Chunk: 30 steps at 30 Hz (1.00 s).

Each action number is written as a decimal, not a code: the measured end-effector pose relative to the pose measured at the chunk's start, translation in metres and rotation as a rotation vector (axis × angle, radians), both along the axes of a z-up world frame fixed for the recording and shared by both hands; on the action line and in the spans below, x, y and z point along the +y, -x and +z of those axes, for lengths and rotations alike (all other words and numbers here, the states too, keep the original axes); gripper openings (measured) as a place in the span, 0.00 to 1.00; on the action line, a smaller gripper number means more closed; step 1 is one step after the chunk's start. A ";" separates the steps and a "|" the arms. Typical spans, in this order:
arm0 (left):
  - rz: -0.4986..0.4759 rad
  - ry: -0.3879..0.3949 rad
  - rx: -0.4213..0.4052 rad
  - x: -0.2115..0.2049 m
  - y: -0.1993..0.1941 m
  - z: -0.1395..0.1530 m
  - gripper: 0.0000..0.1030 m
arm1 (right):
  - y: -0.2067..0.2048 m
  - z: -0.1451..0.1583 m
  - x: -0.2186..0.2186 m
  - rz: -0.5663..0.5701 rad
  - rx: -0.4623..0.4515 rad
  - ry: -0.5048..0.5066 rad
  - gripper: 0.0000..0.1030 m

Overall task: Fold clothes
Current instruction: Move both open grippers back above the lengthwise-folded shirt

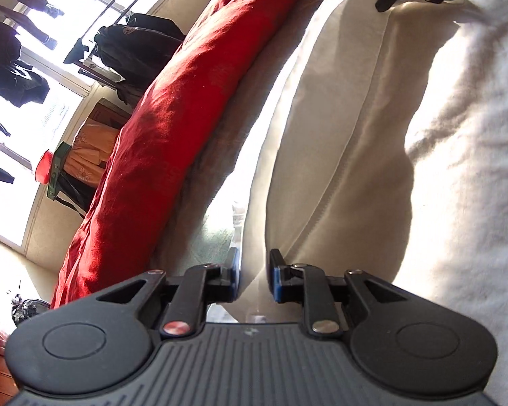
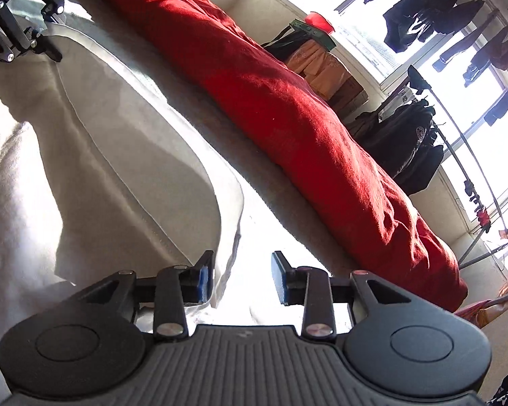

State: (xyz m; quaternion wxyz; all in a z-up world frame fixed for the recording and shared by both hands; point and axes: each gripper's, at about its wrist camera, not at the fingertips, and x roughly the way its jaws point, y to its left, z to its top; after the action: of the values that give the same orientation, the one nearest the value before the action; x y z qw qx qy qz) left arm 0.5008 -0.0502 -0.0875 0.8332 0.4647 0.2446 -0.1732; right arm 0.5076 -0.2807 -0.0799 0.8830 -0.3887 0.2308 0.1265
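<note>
— Looking down my left gripper (image 1: 255, 279) now: the jaws are standing apart, with the edge of the cream garment (image 1: 348, 128) running into the gap between the blue pads (image 1: 277, 282). I can't tell whether the cloth is touching either pad.

— Where is the garment lying?

— It's spreading over the white fleecy blanket (image 1: 464, 169), a stitched seam running along its length away from me. Left of it a strip of grey bedding (image 1: 254, 81) is showing, and beyond that a long red duvet roll (image 1: 172, 128) is lying parallel to it.

— And the other tool?

— My right gripper (image 2: 242, 279) is also gaping, wider than the left one. The garment's corner (image 2: 227, 257) is sitting just beside its left pad, nearer that side than the right; the right pad is hanging over brightly lit bedding with no cloth at it. From the left camera I'm seeing the right gripper's tips at the far end of the garment, top right of the view, resting at its edge.

— Anything behind?

— Dark clothes (image 2: 413, 23) are hanging in front of a sunlit window (image 2: 484, 142), and a black jacket (image 1: 135, 50) is draping over a rack past the red roll.
</note>
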 end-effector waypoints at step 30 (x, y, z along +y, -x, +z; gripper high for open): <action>0.156 0.468 0.304 0.069 -0.019 0.012 0.48 | -0.023 0.029 -0.078 -0.019 0.360 -0.535 0.70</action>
State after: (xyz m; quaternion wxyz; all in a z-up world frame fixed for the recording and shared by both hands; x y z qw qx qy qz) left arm 0.5201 0.0190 -0.0752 0.8825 0.2082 0.3548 -0.2281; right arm 0.5307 -0.3589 -0.0505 0.9000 -0.1120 0.3456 0.2410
